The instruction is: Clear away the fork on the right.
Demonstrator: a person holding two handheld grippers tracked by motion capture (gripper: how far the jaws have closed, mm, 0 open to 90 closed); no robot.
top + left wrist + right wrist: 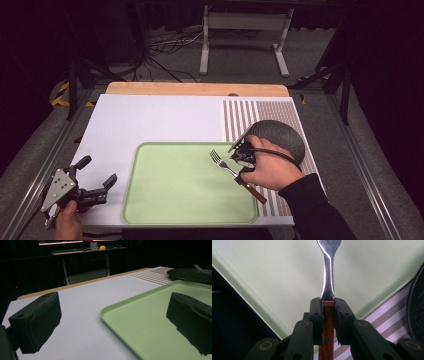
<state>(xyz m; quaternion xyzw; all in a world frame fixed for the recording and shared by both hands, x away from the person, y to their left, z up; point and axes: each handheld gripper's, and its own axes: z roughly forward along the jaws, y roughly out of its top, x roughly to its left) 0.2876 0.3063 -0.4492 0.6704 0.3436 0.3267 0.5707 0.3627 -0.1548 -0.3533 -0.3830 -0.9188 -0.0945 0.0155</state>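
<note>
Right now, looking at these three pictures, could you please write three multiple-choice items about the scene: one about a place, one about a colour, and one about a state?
1. Where are the tines of the metal fork with the brown wooden handle?
A. over the pale green rectangular tray
B. on the dark round plate
C. on the floor

2. What colour is the striped placemat?
A. red and black
B. brown and white
C. plain blue

3. What is the state of the right tool?
A. open, nothing between its jaws
B. shut on the fork's wooden handle
C. shut on the tray's rim

Answers:
1 A, the high view shows the tines above the tray's green surface.
2 B, brown and white stripes show in the high view.
3 B, the right gripper view shows both jaws pressing the wooden handle.
</note>
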